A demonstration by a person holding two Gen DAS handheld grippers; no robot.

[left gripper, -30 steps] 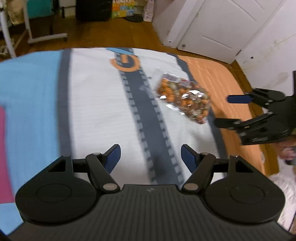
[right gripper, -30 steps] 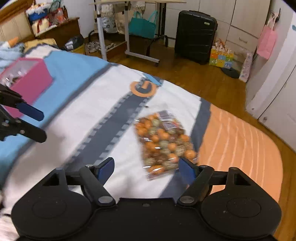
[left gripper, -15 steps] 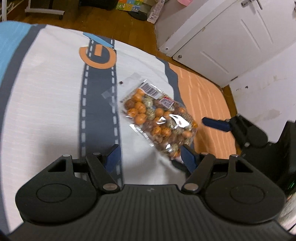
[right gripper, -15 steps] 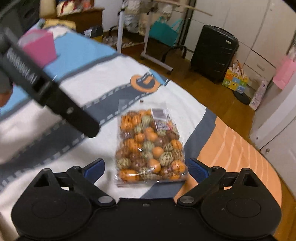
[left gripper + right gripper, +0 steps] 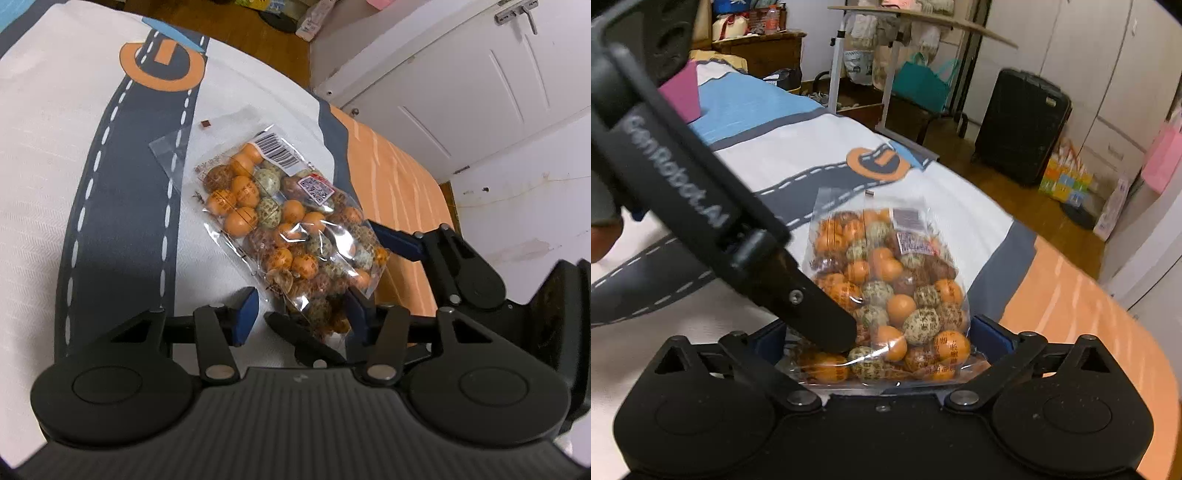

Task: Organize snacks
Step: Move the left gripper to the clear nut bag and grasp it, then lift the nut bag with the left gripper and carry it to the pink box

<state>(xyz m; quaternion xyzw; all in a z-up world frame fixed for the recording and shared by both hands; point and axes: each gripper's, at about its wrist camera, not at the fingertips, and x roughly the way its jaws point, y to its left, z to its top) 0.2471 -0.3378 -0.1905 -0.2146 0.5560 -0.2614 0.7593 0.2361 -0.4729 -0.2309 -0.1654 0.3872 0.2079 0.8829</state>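
We see one clear snack bag (image 5: 291, 225) of orange and speckled balls lying on the bed cover (image 5: 74, 155) — centre of the left wrist view, lower centre of the right wrist view (image 5: 890, 291). It carries two labels, a barcode and a red-and-white sticker.

Our left gripper (image 5: 301, 312) sits at the bottom of its own frame with its two blue-padded fingers spread apart; the near end of the bag lies between them, and we cannot tell whether either pad touches it. In the right wrist view one of its black fingers (image 5: 812, 314) cuts in from the upper left and its tip rests against the bag's near left corner.

Our right gripper (image 5: 882, 339) is also spread wide, one finger on each side of the bag's near end, not pinching it. In the left wrist view it enters from the lower right (image 5: 369, 273), with one blue pad just beside the bag's right edge.

In the upper right of the right wrist view stands one black suitcase (image 5: 1021, 127), well apart from the bed; one white door (image 5: 461, 77) fills the upper right of the left wrist view
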